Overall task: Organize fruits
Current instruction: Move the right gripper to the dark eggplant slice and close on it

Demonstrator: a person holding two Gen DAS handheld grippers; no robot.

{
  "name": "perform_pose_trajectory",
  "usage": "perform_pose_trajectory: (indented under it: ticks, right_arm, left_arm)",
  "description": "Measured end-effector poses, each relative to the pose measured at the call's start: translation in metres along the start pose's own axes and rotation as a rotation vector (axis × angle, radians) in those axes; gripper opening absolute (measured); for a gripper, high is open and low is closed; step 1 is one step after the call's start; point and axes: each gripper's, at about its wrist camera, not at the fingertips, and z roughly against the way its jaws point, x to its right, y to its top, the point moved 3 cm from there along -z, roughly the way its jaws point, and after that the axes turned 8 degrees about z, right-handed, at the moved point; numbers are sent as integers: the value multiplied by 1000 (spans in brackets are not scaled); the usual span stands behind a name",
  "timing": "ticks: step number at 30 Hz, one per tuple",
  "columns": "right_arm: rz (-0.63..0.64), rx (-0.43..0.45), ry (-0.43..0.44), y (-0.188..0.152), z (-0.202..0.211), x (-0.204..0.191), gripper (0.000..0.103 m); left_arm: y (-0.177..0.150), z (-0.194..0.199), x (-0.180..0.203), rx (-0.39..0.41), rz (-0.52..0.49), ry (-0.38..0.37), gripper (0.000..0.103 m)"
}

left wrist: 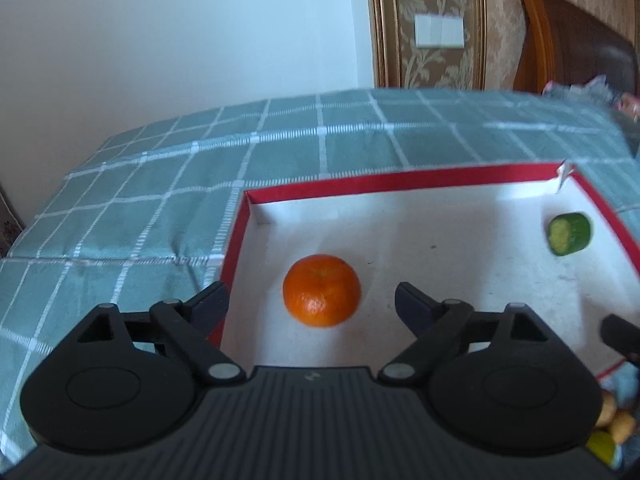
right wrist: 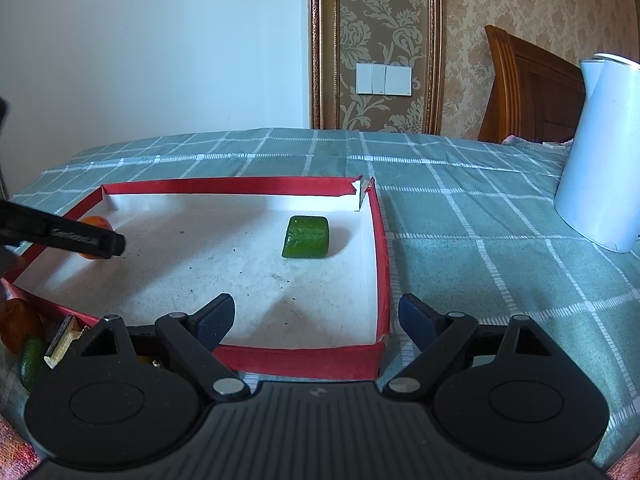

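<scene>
The left gripper (left wrist: 312, 304) is wide open, and the orange (left wrist: 322, 290) sits free between its fingers in the red box (left wrist: 400, 182). The right gripper (right wrist: 316, 316) is wide open too (nothing inside). The green piece (right wrist: 306, 237) lies at 12 o'clock from it. No writing can be read.

A green checked cloth (right wrist: 460, 248) with white grid lines covered the table, creased near its left edge in the left wrist view. A tall white kettle (right wrist: 600, 152) stood on the cloth at the far right, well apart from everything else on it. Behind the table rose a plain white wall (left wrist: 180, 32). Beside that ran a gilt-framed panel of floral wallpaper (right wrist: 380, 40), bearing a white bank of light switches (right wrist: 384, 79). Further right, a carved wooden headboard (right wrist: 528, 92) stood against beige patterned wallpaper. Something pink lay blurred at its foot.
</scene>
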Motion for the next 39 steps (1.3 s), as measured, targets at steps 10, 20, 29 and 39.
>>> perform_pose_trajectory:
  ticks: [10, 20, 29, 39]
  right_arm:
    - [-36, 82, -18, 1, 19, 8, 92]
    - [-39, 70, 40, -28, 53, 8, 92]
    - [47, 109, 59, -46, 91, -3, 92]
    - [95, 76, 100, -53, 86, -25, 74]
  left_arm:
    - [-36, 77, -28, 146, 48, -21, 103]
    - [-78, 98, -57, 139, 97, 3, 103]
    - [-98, 86, -63, 104, 99, -5, 103]
    - [-106, 82, -76, 45, 161, -41, 103]
